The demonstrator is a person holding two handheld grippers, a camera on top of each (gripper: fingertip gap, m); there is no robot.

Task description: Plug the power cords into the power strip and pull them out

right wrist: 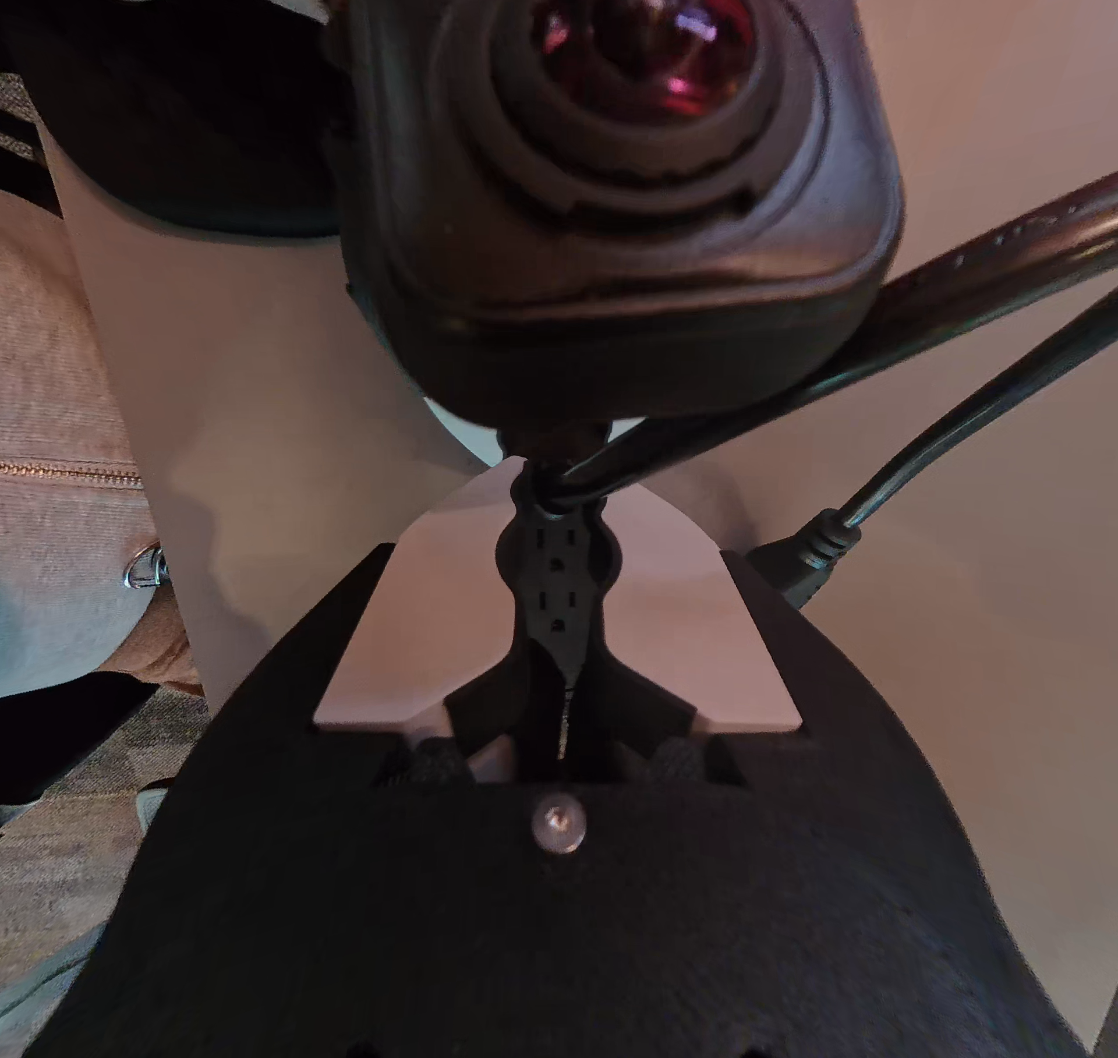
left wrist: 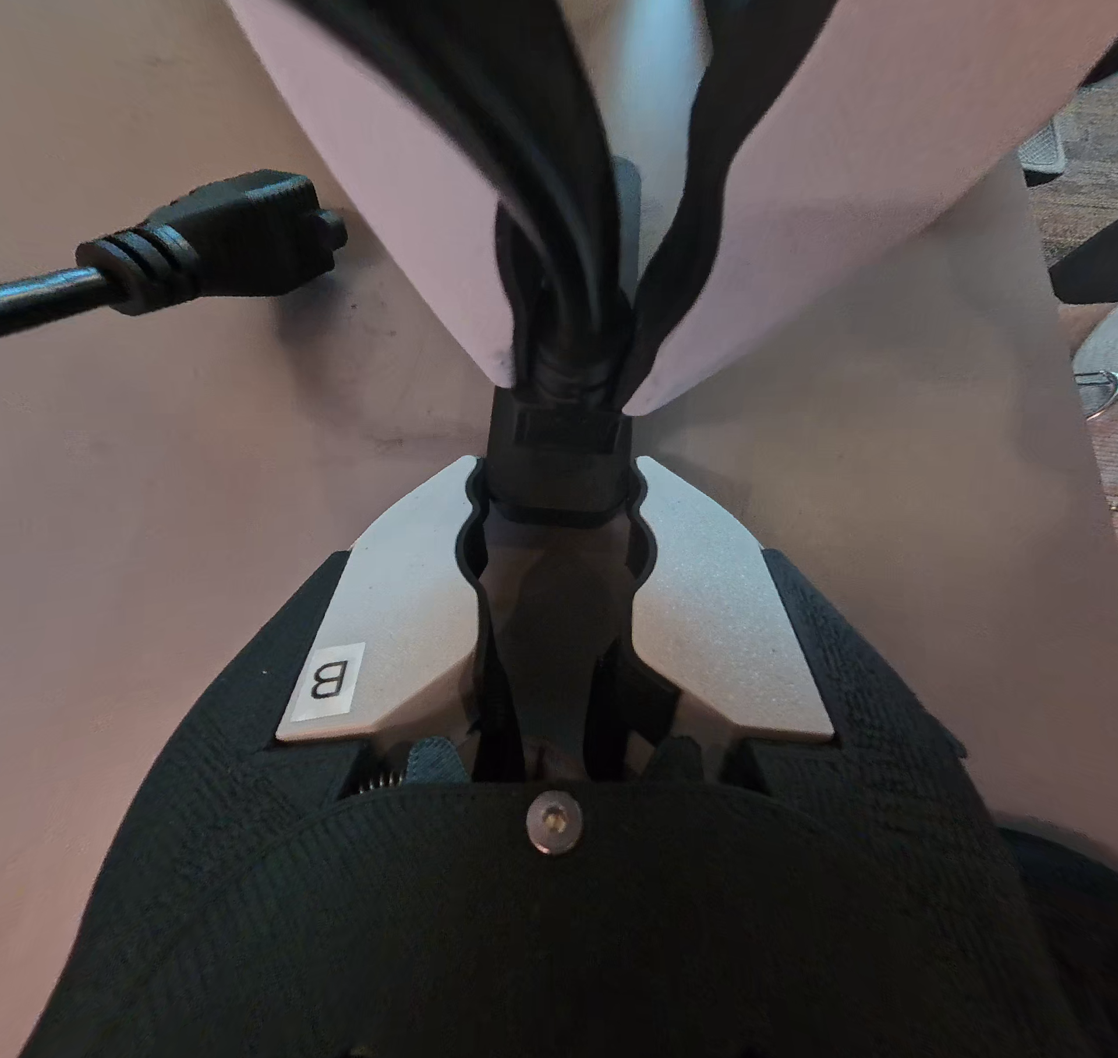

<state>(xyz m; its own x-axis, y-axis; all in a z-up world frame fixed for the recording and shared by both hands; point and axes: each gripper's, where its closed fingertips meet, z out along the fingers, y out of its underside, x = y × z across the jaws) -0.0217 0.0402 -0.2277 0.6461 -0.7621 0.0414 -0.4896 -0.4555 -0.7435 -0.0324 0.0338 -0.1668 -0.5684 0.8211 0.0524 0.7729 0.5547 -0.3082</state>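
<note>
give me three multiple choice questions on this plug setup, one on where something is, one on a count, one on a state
1. Where is the loose plug in the left wrist view?
A) on the table, left of the left gripper
B) between the gripper's fingers
C) hanging off the table edge

2. How many sockets show on the power strip between the right gripper fingers?
A) none
B) two
C) five

3. How is the left gripper?
A) wide open
B) out of view
C) shut on a black block

Answers:
1 A, the plug lies free on the table beside the gripper.
2 B, two sockets show under the right gripper, which pinches a cord.
3 C, its white fingers clamp the block from both sides.
</note>
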